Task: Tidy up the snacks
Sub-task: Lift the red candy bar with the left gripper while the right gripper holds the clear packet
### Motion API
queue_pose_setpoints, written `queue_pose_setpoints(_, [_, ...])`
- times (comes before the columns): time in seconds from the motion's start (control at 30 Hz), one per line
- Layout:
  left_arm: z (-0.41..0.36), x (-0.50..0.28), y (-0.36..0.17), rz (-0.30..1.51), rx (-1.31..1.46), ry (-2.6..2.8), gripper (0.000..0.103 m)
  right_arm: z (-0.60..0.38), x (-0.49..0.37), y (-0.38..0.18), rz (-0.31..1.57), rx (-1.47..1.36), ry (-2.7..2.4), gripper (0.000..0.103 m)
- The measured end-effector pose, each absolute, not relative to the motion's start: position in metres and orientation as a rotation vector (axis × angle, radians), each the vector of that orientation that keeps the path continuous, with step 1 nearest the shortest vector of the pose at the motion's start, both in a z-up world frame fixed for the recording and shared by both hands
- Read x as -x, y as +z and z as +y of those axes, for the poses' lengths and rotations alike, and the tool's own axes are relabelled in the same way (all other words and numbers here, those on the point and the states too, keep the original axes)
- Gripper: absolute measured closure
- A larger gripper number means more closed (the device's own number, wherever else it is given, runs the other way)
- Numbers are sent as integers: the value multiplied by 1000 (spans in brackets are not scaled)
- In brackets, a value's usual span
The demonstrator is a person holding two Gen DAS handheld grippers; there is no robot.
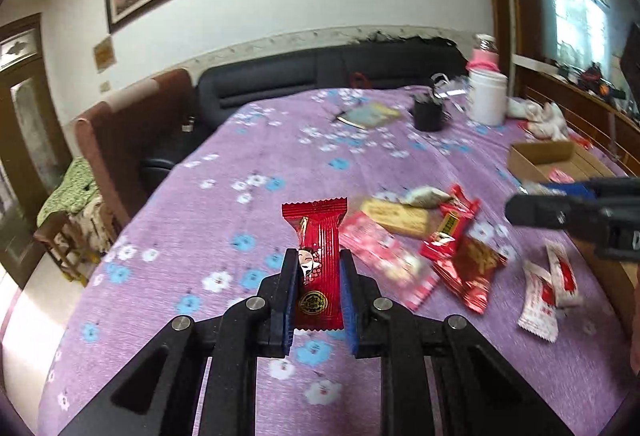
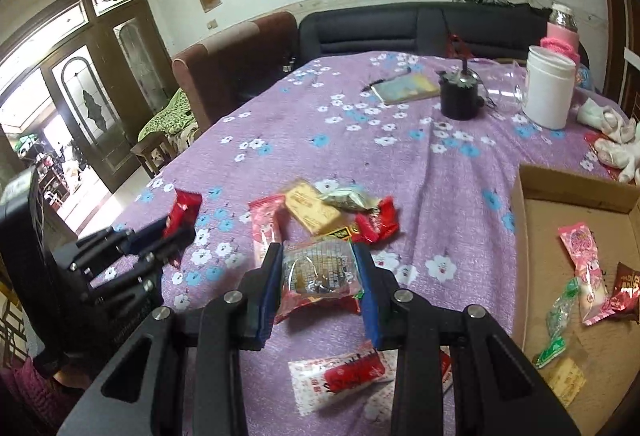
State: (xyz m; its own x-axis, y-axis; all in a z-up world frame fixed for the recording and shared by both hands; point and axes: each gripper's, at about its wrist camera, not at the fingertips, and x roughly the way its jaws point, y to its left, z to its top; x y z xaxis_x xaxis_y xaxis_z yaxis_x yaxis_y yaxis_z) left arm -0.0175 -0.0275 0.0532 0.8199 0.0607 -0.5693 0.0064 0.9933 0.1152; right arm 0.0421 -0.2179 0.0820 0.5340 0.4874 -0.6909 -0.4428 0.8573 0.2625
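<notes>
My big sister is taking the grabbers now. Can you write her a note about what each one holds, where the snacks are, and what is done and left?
Left gripper: shut on a red candy packet, held above the purple tablecloth.
Right gripper: closed on a clear-wrapped snack over the pile.
Cardboard box, on the right side of the table: already holds a pink packet, a green candy, a brown packet and a yellow one.
Still loose on the cloth: a yellow biscuit bar, a red packet, a pink packet, a white-and-red packet and a few more.
Left to do: drop both held snacks into the box, then the rest.
</notes>
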Motion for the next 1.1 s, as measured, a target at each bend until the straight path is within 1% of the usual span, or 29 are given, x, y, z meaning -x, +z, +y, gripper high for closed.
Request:
queue_pose_setpoints(0.27, [-19,17,55,597,-112,78,84,-214,-41,81,842,-48,567,69])
queue_pose_setpoints(1.1, [-28,17,52,591,-145,95,84,-221,-44,78,851,-71,555,69])
